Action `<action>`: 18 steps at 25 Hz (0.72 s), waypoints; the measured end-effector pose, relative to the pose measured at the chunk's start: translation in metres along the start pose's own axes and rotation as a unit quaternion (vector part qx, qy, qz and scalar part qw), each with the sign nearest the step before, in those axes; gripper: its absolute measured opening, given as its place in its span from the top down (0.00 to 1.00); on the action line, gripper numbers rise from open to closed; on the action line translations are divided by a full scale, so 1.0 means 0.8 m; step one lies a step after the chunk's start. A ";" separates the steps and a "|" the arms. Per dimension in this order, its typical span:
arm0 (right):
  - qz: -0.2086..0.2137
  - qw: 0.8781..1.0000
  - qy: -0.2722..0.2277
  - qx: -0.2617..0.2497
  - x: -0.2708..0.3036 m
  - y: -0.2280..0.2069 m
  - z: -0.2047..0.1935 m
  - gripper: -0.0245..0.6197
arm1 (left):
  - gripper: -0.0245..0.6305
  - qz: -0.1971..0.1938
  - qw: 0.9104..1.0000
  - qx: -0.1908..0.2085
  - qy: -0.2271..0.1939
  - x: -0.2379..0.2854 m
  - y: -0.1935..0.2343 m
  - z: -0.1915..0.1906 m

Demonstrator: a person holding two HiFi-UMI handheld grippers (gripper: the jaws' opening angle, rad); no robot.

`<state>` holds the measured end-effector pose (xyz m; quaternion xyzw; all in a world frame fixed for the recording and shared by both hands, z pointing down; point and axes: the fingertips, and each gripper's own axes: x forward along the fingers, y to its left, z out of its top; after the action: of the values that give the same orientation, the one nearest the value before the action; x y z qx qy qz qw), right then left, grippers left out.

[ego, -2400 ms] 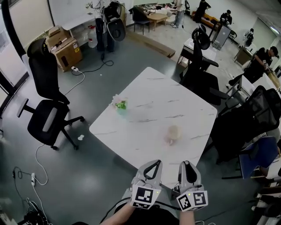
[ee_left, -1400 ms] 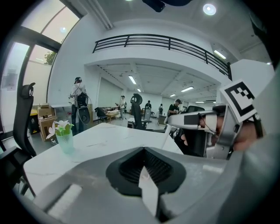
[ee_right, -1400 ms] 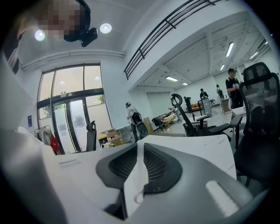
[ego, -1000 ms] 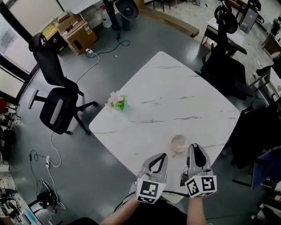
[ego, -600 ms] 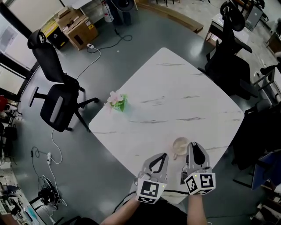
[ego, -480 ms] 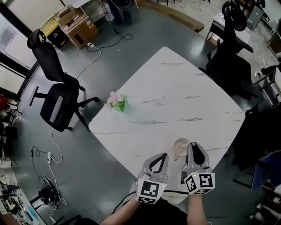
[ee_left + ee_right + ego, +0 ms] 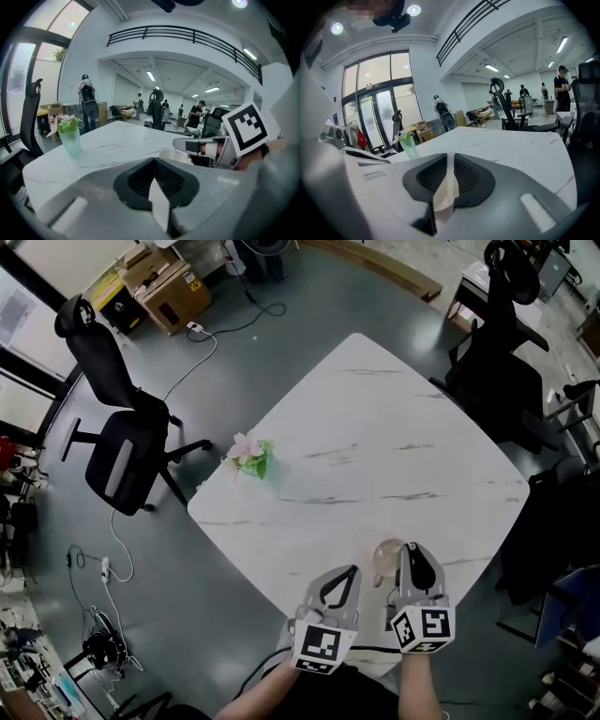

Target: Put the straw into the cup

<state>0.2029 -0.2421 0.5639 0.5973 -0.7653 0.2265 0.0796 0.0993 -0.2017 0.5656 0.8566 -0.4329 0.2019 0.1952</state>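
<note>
A pale cup (image 7: 385, 558) stands near the table's front edge, just left of my right gripper's tip. My right gripper (image 7: 412, 559) is shut on a cream paper straw (image 7: 446, 186), which rises a little above the jaw tips in the right gripper view. My left gripper (image 7: 343, 579) sits beside it on the left, jaws together, with a thin pale sliver (image 7: 160, 206) in the seam that I cannot identify. In the left gripper view the cup (image 7: 175, 155) shows just beyond the jaws, with the right gripper (image 7: 205, 147) to its right.
A green cup with paper flowers (image 7: 253, 457) stands at the white marble table's (image 7: 375, 456) left edge. Black office chairs (image 7: 117, 451) stand on the floor to the left and at the far right. A cable and boxes lie on the floor at the back left.
Both grippers have sunk a little at the table's front edge. The right gripper's tip now stands closer beside the cup and hides part of it.
</note>
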 end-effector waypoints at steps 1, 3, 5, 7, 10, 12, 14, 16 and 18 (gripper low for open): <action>-0.002 1.000 0.001 -0.002 0.000 0.000 0.000 0.89 | 0.96 0.000 1.000 -0.001 0.001 0.000 0.000 0.000; -0.005 1.000 0.002 -0.004 0.000 -0.001 -0.002 0.89 | 0.96 0.000 1.000 -0.001 0.002 0.001 0.000 -0.001; -0.007 1.000 0.001 -0.006 0.000 -0.001 -0.002 0.89 | 0.96 -0.001 1.000 -0.002 0.002 0.003 -0.001 -0.001; -0.006 1.000 -0.001 -0.007 0.000 0.000 -0.002 0.88 | 0.96 -0.003 1.000 -0.001 0.001 0.004 -0.003 0.000; 0.000 1.000 0.001 -0.006 0.000 0.003 -0.003 0.79 | 0.96 -0.005 1.000 0.002 -0.002 0.003 -0.004 0.003; 0.000 1.000 0.002 -0.006 -0.003 0.003 -0.002 0.77 | 0.96 -0.005 1.000 0.003 -0.004 0.002 -0.005 0.005; -0.004 1.000 -0.002 -0.006 -0.008 0.003 0.001 0.77 | 0.96 -0.006 1.000 0.005 -0.007 -0.001 -0.006 0.008; -0.009 1.000 -0.007 -0.007 -0.013 0.002 0.006 0.78 | 0.96 -0.007 1.000 0.007 -0.012 -0.002 -0.008 0.013; -0.013 1.000 -0.012 -0.009 -0.020 0.001 0.012 0.78 | 0.96 -0.010 1.000 0.009 -0.018 -0.004 -0.010 0.018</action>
<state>0.2078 -0.2318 0.5490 0.6089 -0.7606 0.2112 0.0786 0.1066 -0.2027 0.5503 0.8661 -0.4259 0.1888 0.1814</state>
